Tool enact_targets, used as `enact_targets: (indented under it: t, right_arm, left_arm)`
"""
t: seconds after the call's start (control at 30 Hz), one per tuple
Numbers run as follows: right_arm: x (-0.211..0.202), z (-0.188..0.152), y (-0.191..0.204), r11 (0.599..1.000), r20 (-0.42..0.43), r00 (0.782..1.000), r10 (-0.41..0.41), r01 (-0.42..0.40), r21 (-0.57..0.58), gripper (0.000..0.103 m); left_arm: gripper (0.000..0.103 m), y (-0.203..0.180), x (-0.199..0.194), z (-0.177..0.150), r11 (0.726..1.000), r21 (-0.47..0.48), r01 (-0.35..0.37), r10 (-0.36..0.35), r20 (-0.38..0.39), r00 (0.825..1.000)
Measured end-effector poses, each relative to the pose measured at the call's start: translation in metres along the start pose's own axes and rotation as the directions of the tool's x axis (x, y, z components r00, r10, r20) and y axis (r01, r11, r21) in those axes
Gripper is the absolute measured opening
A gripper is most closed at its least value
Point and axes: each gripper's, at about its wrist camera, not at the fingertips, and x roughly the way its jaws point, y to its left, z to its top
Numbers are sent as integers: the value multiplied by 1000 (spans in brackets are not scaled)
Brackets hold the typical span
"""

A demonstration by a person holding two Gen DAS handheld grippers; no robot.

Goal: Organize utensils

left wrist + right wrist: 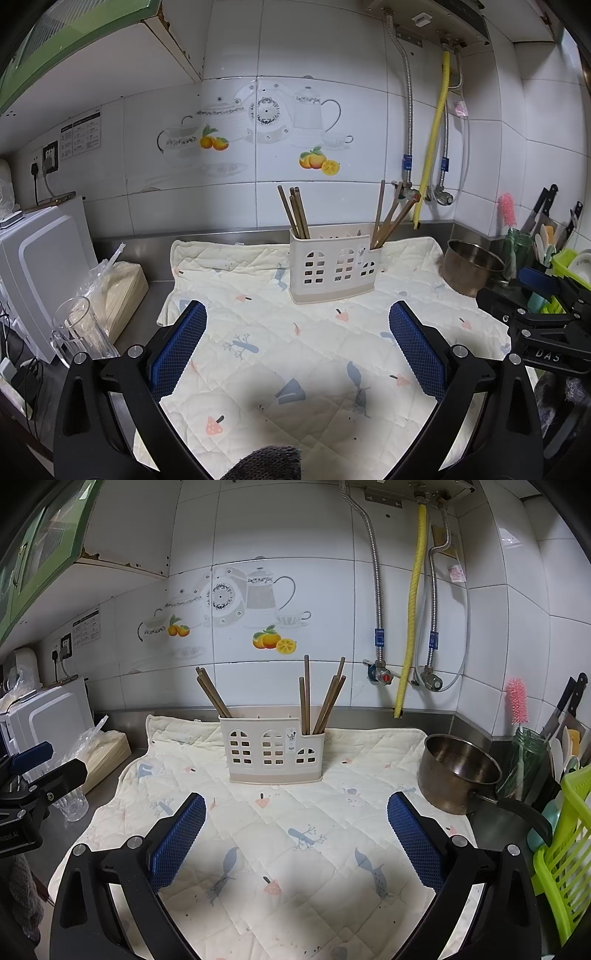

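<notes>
Two grippers hover side by side over a padded worktop, each seen from its own wrist camera. Nearest, the left gripper (297,314) has its two black fingers spread wide apart, holding nothing; their inner pads (177,350) are blue with a fine mesh texture. The right gripper (295,805) is the same: two fingers wide apart, empty, blue mesh pads (179,840).

Beneath both lies a cream quilted mat (295,867), stitched in diamonds and printed with small blue birds and pink mushrooms. It covers most of a stainless steel worktop (110,775).

Further back, near the mat's far edge, stands one cream plastic utensil holder (271,751), rectangular, with arched window-shaped cut-outs in its front. Brown wooden chopsticks stand in its two end compartments: a bunch of about four leaning left at the left end (212,694), and about five fanned upright at the right end (325,698). The middle section looks empty.

To the right of the mat sits one round metal saucepan (458,771) with a dark handle, and beyond it a lime green plastic basket (565,849), a pink bottle brush (517,701) and several knives. To the left stand one clear ribbed glass (74,328), a wrapped pale block in plastic (118,288) and a white appliance (40,266).

Behind everything rises a white tiled wall (284,528) with teapot and orange decals, two braided metal hoses and one yellow hose (412,602).
</notes>
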Motion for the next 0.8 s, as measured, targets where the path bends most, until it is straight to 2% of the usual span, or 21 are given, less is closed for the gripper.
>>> enact_targets:
  t: [0.8]
  right_arm:
    - [0, -2, 4, 1000, -2, 1000, 0, 0, -5, 96]
  left_arm:
    - [98, 1, -1, -6, 1000, -1, 1, -1, -4, 1000]
